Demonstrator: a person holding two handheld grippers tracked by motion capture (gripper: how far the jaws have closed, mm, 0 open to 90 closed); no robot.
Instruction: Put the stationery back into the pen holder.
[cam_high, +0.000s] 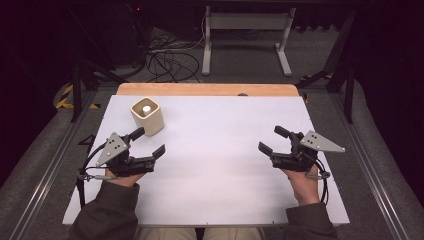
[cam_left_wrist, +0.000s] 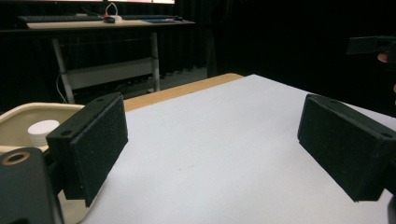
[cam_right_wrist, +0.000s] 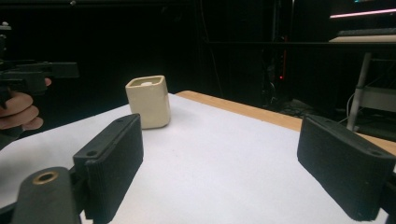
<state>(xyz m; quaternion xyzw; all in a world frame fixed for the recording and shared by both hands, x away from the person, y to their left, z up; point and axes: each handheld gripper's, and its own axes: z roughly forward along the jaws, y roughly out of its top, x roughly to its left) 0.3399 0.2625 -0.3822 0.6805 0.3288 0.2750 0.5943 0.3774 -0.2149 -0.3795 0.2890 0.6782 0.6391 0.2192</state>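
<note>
Here, both grippers hover over the white table (cam_high: 215, 150), jaws wide and holding nothing; left gripper (cam_high: 148, 142) just near-right of the cream cup (cam_high: 147, 116), far left; right gripper (cam_high: 273, 140) well apart, right; white disc (cam_high: 146, 108) inside cup.

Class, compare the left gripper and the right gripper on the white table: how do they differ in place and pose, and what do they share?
The left gripper sits close to the cream square cup, one jaw nearly at its side; the right gripper is far from the cup, across the white table. The left gripper points up and to the right in the high view, while the right gripper points up and to the left. Both are open, hold nothing, and carry a grey plate.
</note>
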